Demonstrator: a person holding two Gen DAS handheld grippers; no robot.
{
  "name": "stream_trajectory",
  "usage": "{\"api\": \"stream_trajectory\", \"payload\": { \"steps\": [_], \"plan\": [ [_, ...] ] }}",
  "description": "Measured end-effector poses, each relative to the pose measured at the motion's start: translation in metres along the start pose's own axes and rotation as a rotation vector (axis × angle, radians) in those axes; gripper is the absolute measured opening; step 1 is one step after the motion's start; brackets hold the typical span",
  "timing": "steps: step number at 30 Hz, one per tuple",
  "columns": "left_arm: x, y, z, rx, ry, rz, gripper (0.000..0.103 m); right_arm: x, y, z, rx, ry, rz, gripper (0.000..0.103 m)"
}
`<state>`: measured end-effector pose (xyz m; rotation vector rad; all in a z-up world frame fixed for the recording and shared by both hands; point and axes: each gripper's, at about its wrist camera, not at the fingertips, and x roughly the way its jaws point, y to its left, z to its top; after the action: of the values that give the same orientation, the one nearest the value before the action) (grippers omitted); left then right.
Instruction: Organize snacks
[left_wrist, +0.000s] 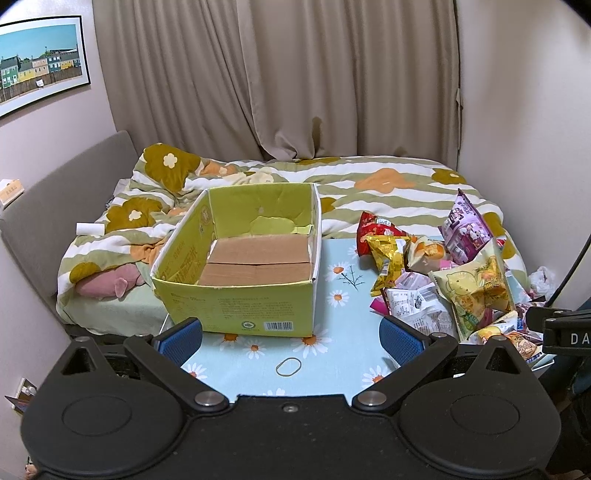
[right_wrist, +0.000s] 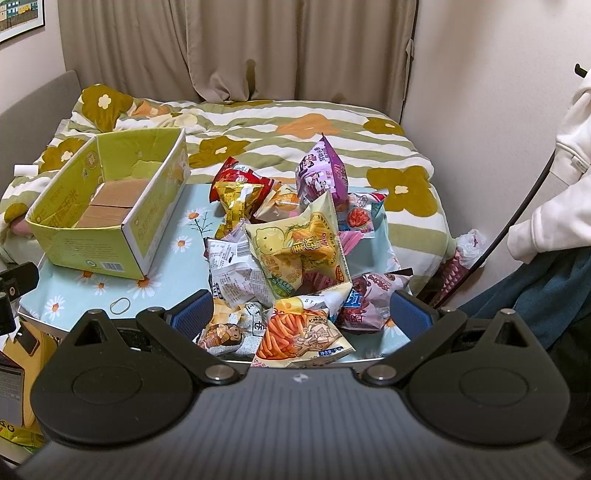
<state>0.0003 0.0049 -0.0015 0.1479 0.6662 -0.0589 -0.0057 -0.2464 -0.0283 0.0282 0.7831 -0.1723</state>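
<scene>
The right gripper (right_wrist: 301, 314) hangs with its jaws spread wide and nothing between them, low over the near edge of the snack pile (right_wrist: 291, 251) — a sensible stance, I judge, for taking the closest bag first. Just ahead of its blue pads (right_wrist: 194, 314) lies an orange packet (right_wrist: 303, 338) showing stick-shaped crisps, its print too distorted to read. Behind it a pale yellow bag (right_wrist: 299, 247) props upright against the others, carrying the words "SWEET" and "CHIPS" along its edge. A white packet (right_wrist: 236, 269) beside it shows only a barcode and fine print, unreadable.

The left gripper (left_wrist: 291, 336) is likewise released and empty, facing the green cardboard box (left_wrist: 240, 299), which sits open-topped and bare on the floral tablecloth (left_wrist: 343, 350) — placed left of the pile, probably as the destination. A barcode marks its near wall; the rest is illegible. A rubber band (left_wrist: 289, 367) lies loose near the left gripper. Furthest back stand a purple bag (right_wrist: 325, 170) and a red one (right_wrist: 240, 177), then the bed
</scene>
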Motion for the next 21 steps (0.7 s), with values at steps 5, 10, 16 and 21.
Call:
{"api": "stream_trajectory", "payload": {
  "steps": [5, 10, 16, 21],
  "plan": [
    [0.0003, -0.0002, 0.0004, -0.001, 0.001, 0.000, 0.103, 0.0000, 0.0000, 0.0002, -0.001, 0.001, 0.000, 0.103],
    [0.0012, -0.0013, 0.0000, 0.000, 0.001, -0.001, 0.103, 0.0001, -0.0002, 0.0004, 0.000, 0.000, 0.000, 0.103],
    [0.0049, -0.0053, -0.0010, -0.001, 0.007, -0.005, 0.103, -0.0008, -0.0014, -0.0003, -0.002, 0.001, 0.002, 0.103],
    [0.0056, -0.0057, 0.0003, -0.004, 0.012, -0.009, 0.103, -0.0037, -0.0041, -0.0027, -0.003, 0.000, 0.003, 0.103]
  ]
}}
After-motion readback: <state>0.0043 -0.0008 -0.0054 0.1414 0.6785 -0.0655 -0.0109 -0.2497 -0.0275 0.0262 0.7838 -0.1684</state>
